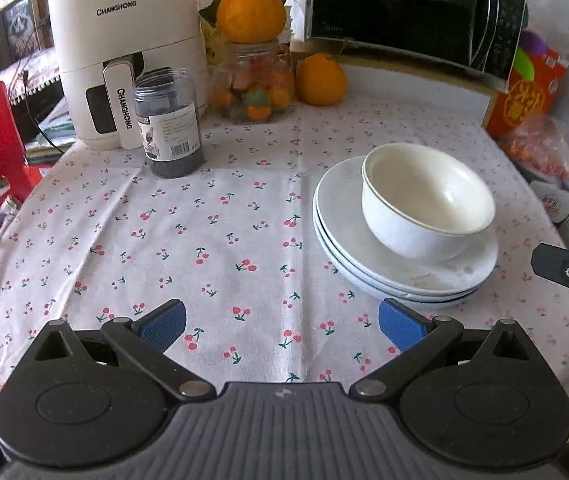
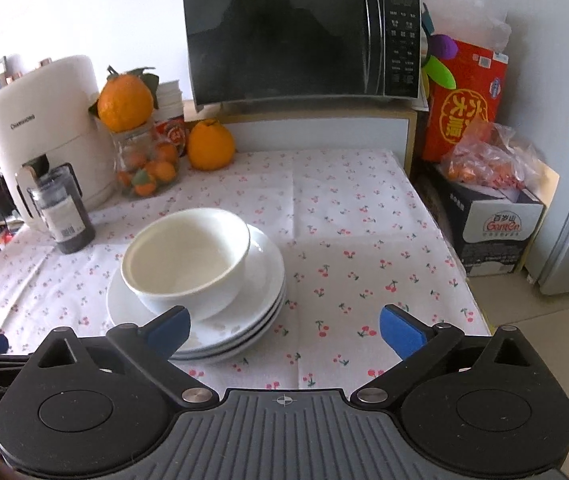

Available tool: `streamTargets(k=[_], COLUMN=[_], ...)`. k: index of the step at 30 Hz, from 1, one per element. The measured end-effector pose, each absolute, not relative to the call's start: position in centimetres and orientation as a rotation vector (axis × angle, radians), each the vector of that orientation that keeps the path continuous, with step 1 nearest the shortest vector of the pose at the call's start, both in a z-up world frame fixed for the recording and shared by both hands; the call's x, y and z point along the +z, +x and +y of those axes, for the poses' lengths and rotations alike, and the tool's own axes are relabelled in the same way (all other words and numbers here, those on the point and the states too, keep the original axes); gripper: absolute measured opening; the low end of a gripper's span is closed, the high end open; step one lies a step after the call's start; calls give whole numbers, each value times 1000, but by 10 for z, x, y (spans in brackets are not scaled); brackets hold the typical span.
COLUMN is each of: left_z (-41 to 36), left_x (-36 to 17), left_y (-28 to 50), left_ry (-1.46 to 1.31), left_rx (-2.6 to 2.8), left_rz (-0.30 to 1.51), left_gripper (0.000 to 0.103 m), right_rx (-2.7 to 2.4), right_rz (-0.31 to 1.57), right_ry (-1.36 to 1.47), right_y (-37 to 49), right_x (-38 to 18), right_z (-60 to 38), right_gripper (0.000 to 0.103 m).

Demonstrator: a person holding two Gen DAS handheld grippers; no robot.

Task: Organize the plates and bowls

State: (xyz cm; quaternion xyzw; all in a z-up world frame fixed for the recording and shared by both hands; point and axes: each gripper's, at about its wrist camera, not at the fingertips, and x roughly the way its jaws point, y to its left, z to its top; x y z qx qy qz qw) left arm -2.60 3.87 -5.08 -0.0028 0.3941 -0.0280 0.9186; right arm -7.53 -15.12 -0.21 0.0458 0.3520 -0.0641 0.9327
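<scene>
Both grippers (image 1: 282, 326) (image 2: 284, 330) gape over bare cloth (image 1: 204, 240); bowl (image 1: 424, 200) tops stacked plates (image 1: 364, 256) mid-table.

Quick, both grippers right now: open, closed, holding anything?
Left gripper: open, holding nothing, over the tablecloth.
Right gripper: open, holding nothing, beside the plates.

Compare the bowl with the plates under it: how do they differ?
The bowl is deep and steep-walled; the plates are shallow and wide. The bowl is a single piece, tilted and off-centre on the stack; the plates are several, nested level on the tablecloth. The bowl's inside looks cream; the plates look cooler white, with dark edge lines. Both look empty, and neither claw touches them.
</scene>
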Motion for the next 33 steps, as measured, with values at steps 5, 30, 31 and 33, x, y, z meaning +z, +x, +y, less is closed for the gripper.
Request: streamTargets(k=[5, 30, 31, 33], left_z=[34, 25, 25, 25], left_x=[-56, -65, -65, -65], left_y=[-26, -25, -25, -25], left_ry=[11, 54, 53, 53], left_rx=[-42, -40, -40, -42], left_rz=[843, 822, 823, 825], left_gripper=[103, 103, 103, 103], right_rx=[-177, -186, -187, -186], right_rz=[755, 791, 793, 795], right_ry=[78, 1, 0, -3], right_y=[-74, -73, -73, -73], right_x=[-15, -39, -39, -40], right_z=[-151, -139, -138, -138], right_gripper=[103, 103, 103, 103])
